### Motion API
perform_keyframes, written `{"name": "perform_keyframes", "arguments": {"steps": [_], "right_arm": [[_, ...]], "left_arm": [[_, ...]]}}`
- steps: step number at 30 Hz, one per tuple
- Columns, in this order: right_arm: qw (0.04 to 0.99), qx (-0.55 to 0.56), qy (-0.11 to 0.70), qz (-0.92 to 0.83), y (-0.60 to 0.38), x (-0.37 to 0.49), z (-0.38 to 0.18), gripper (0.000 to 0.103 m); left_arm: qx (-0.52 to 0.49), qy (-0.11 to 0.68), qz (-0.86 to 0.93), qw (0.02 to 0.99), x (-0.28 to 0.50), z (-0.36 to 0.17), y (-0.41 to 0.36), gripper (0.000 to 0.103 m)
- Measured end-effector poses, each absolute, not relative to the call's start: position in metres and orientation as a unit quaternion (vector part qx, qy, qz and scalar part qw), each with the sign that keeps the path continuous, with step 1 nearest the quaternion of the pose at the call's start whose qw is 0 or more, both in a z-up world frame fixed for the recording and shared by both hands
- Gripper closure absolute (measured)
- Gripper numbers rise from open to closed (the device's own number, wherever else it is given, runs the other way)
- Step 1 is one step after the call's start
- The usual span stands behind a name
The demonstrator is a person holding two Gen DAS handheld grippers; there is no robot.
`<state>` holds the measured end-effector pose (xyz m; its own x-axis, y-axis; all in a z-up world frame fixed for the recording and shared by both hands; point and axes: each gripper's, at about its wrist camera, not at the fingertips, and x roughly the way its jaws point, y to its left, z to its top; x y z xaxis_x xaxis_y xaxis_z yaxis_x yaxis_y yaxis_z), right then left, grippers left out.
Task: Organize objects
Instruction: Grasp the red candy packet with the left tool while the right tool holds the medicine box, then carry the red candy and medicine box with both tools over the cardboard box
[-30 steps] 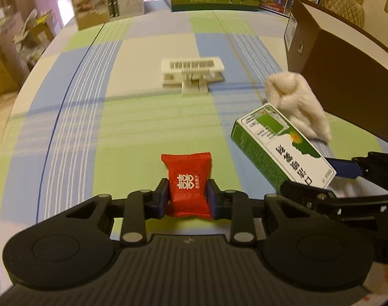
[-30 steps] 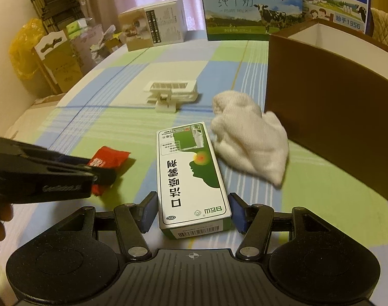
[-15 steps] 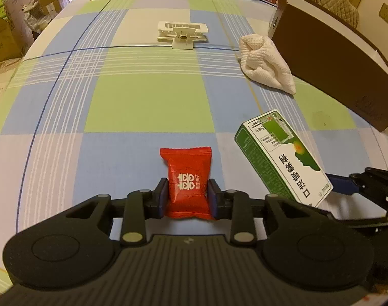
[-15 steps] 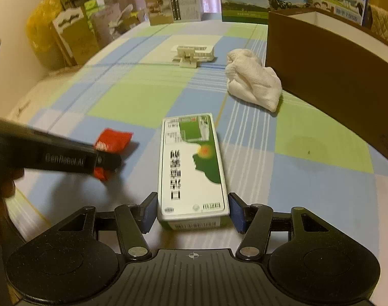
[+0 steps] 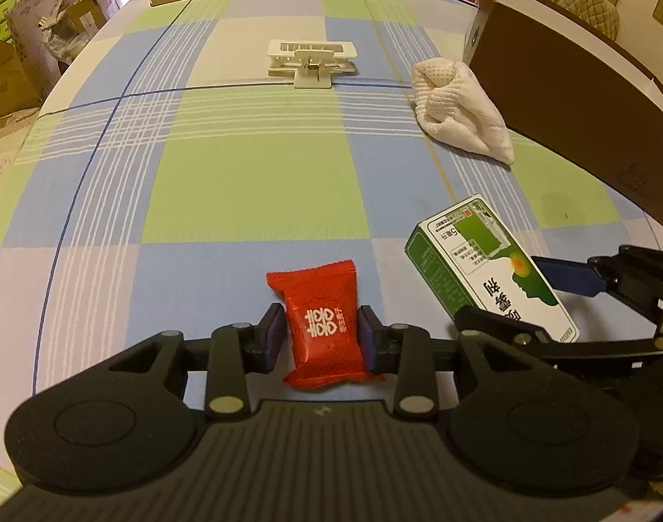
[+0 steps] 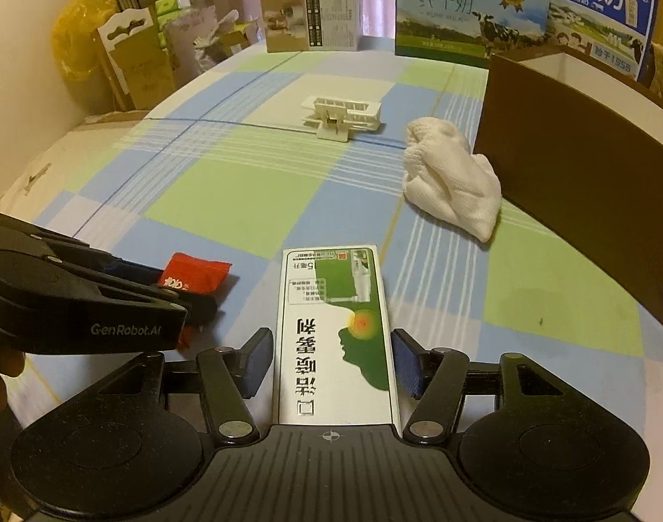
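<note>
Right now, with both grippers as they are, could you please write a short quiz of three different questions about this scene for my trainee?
1. True or false: the left gripper is shut on the red candy packet.
2. Which item does the right gripper hold? A) white cloth B) green and white medicine box C) white plastic clip
3. Fill in: the white cloth lies on the checked tablecloth just beside the brown ____.

Key: 1 true. 2 B, the green and white medicine box; the white plastic clip lies on the tablecloth farther back. 3 box.
</note>
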<state>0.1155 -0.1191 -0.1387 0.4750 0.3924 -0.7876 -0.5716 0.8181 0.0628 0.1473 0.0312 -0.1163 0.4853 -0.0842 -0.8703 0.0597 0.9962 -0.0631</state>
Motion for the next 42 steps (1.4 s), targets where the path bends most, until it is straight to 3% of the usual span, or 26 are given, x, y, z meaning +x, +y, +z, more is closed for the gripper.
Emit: {"name": "perform_keyframes", "arguments": {"steps": [24, 42], "right_arm": [[0.849, -0.068, 0.448, 0.271, -0.140, 0.120, -0.133, 0.051], [0.874, -0.003, 0.431, 0.223, -0.209, 0.118, -0.086, 0.051]], "left_arm": [[0.002, 0.509, -0.042, 0.860, 0.142, -0.113, 0.027, 0.076], [0.018, 0.485, -0.094, 0.869, 0.148, -0.074, -0.019, 0.077]]}}
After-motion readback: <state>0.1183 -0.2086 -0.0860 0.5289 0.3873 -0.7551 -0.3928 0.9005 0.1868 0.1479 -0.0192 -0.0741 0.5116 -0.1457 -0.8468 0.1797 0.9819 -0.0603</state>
